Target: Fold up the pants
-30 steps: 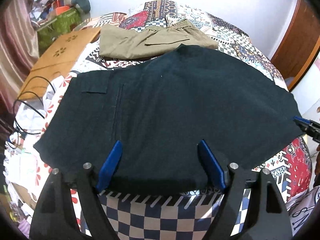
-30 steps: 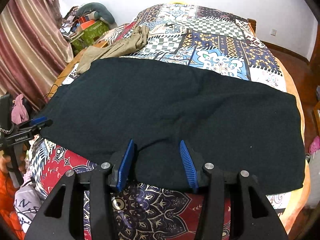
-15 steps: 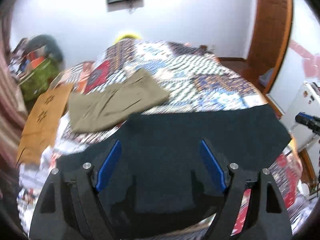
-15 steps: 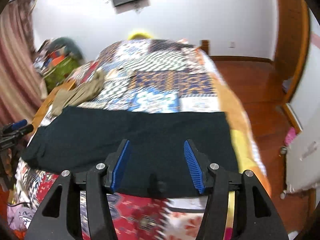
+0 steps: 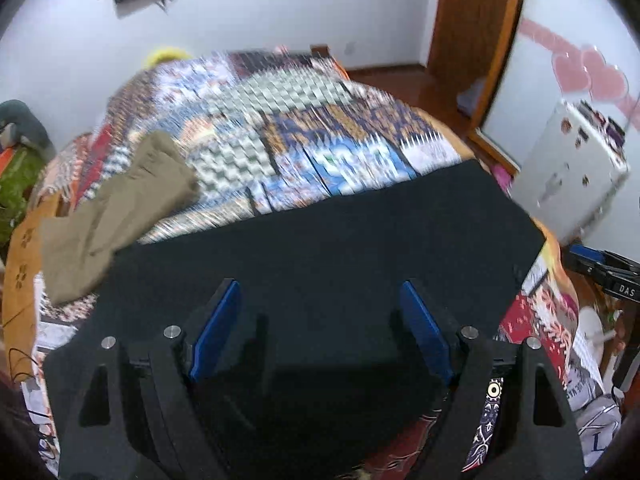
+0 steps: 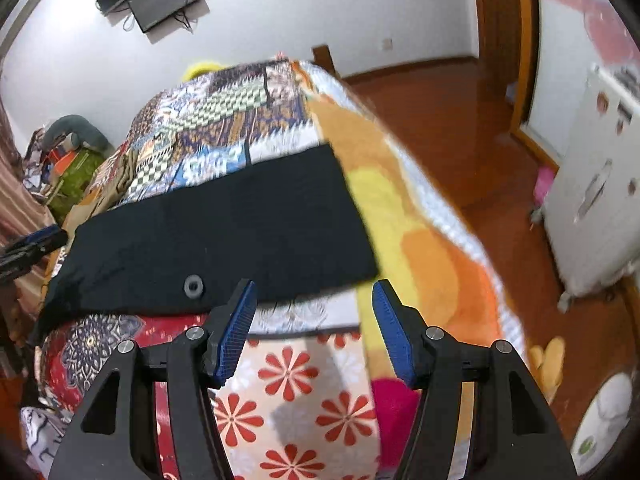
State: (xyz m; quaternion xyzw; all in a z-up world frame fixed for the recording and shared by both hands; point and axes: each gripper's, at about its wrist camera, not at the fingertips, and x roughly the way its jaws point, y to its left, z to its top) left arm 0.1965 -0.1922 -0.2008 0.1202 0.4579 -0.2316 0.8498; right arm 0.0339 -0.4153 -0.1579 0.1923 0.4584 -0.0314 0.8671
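Observation:
Dark navy pants [image 5: 328,256] lie spread flat across the patchwork bed; the right wrist view shows them [image 6: 224,232] with a round button [image 6: 193,286] near the front edge. My left gripper [image 5: 320,328] is open and empty, hovering over the pants' near part. My right gripper [image 6: 314,328] is open and empty, above the bed's front edge just short of the pants' right end. Each gripper shows at the edge of the other's view: the right one [image 5: 600,264], the left one [image 6: 28,246].
Olive-khaki pants [image 5: 116,216] lie on the bed at the far left. The patchwork quilt [image 5: 280,128] covers the bed. A white appliance [image 6: 596,200] stands on the wooden floor at the right. Clutter [image 6: 68,152] is piled at the far left by the wall.
Both grippers have lifted and tilted up and swung to the right. The right gripper has moved from over the pants to beyond their front right edge. Both stayed open.

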